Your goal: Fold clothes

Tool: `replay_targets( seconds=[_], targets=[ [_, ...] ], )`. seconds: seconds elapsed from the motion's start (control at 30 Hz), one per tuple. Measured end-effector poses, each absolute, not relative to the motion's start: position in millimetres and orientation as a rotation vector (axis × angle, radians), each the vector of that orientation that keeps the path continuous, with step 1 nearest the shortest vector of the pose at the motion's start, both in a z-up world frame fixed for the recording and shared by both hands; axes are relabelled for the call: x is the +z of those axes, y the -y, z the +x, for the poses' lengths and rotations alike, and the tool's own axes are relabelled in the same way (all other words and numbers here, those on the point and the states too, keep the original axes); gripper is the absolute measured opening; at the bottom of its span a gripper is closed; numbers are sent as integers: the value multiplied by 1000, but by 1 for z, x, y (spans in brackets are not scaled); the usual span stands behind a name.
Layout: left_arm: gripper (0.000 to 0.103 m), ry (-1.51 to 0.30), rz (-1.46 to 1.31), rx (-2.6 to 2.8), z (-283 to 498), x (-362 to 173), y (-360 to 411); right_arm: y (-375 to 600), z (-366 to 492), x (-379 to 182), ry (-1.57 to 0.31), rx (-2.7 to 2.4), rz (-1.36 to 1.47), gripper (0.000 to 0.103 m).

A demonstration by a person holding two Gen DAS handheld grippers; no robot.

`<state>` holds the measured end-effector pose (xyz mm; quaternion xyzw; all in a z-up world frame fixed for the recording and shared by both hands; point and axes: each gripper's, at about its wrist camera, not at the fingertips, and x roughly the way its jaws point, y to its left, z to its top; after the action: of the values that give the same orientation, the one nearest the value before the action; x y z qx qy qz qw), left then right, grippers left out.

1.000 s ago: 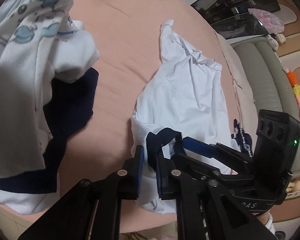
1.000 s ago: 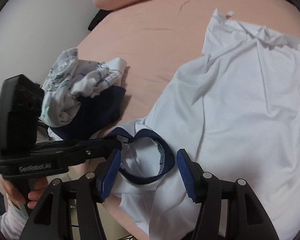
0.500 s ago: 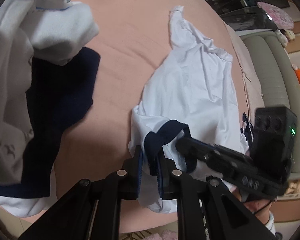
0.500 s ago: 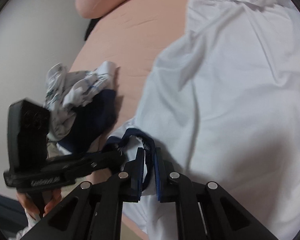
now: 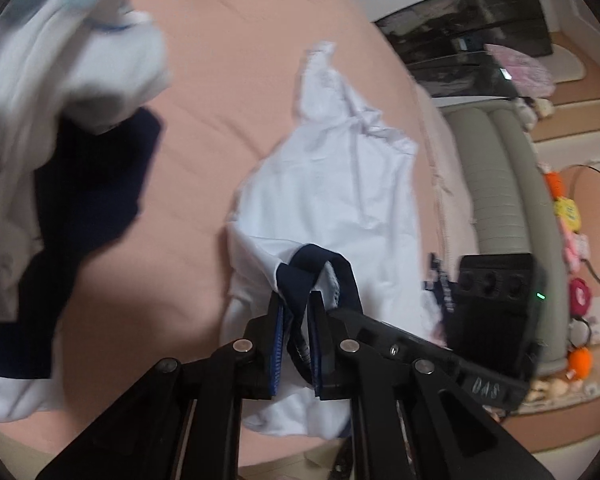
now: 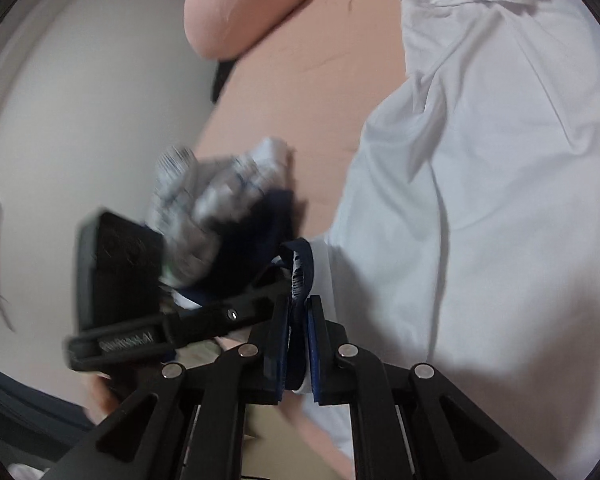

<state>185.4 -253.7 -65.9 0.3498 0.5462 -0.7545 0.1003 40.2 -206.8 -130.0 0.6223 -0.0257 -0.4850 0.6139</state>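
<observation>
**Both grippers pinch the navy collar**

Here, the white shirt [image 5: 340, 208] lies crumpled on the pink bed [image 5: 220, 80], its long axis running away from both tools, hem at the far end. The left gripper [image 5: 296, 340] is clamped on the navy collar [image 5: 320, 268]; the right gripper [image 6: 298, 344] is clamped on the same collar just beside it, so both arms are equally near. Any spreading or lifting would likely turn on drawing the collar along that axis. Counted: one shirt, two grippers, one heap of other clothes [image 5: 60, 120] to the left.
</observation>
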Motion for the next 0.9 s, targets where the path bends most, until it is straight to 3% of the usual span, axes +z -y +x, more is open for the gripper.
replay_targets(
  seconds=[0.23, 0.7, 0.9],
  targets=[
    [8, -1639, 967, -2315, 170, -48, 246, 184, 9, -131, 343, -1006, 1509, 7],
    [8, -1649, 913, -2420, 136, -10, 220, 138, -19, -91, 483, -1050, 1435, 8],
    [8, -1505, 921, -2490, 119, 13, 201, 122, -25, -75, 528, -1066, 1400, 11]
  ],
)
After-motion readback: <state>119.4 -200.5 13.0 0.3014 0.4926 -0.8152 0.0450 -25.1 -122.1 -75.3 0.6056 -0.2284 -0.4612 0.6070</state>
